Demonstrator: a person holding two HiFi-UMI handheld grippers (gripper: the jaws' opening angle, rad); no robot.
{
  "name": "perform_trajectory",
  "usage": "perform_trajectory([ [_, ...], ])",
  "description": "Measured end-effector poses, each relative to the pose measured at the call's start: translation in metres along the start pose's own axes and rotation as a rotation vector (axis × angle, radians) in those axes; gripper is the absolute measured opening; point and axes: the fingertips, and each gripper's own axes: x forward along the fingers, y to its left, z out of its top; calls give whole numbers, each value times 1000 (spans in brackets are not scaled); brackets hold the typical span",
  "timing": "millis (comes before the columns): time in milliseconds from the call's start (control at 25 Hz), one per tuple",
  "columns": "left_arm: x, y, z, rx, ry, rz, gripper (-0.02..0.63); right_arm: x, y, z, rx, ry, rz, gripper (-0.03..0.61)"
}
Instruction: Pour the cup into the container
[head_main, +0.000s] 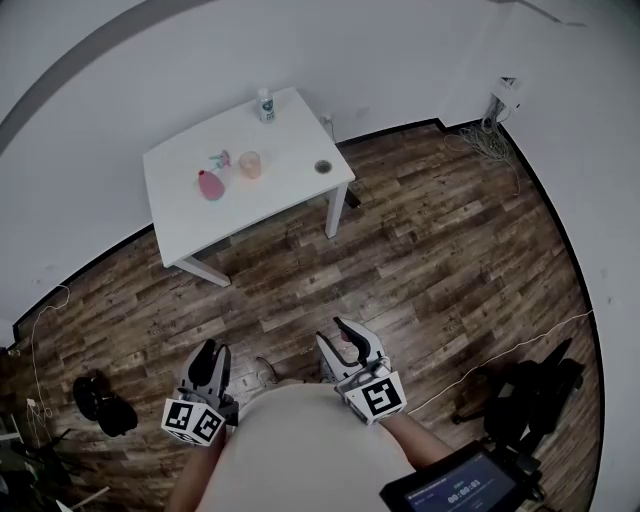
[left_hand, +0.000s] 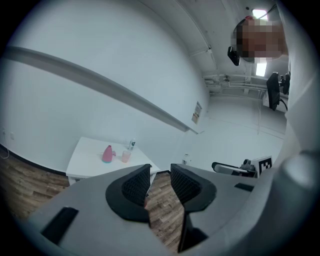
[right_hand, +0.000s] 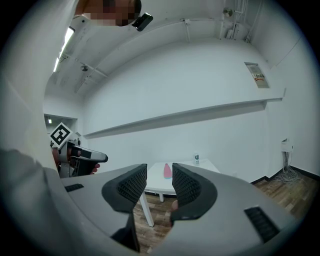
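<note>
On the white counter (head_main: 290, 130) across the room, the translucent pink cup (head_main: 250, 164) stands upright just beside the pink container (head_main: 210, 185), the two close together but apart. A small white bottle (head_main: 265, 104) stands near the counter's far edge, and a small dark round item (head_main: 323, 167), too small to identify, lies near the edge above one leg. You stand well apart from the counter on the wood-plank floor (head_main: 450, 250), with both grippers held close to your body. Your left gripper (head_main: 205, 352) points toward the counter; in the left gripper view its jaws are drawn in to a narrow gap with nothing between them, only floor and counter showing beyond. The cup (left_hand: 126, 156), the container (left_hand: 107, 154) and the bottle (left_hand: 131, 145) sit far past its tips. Your right gripper (head_main: 345, 330) is in the same condition: jaws brought fully together as far as they go, a slim gap at the pads, nothing gripped. Through that gap the right gripper view shows the container (right_hand: 167, 171) on the distant counter (right_hand: 156, 181).
</note>
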Motion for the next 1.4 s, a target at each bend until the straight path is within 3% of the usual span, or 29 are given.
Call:
perform_trajectory([
  [440, 23, -62, -27, 1, -4, 6, 135, -45, -56, -6, -1, -6, -13, 146],
  [760, 29, -70, -28, -18, 2, 33, 135, -60, -77, -5, 8, -16, -38, 146],
  [960, 36, -90, -34, 16, 22, 10, 135, -65, -83, -6, 34, -17, -42, 146],
  [1400, 30, -61, -42, -34, 28, 53, 135, -36, -79, -22, 2, 38, -11, 146],
])
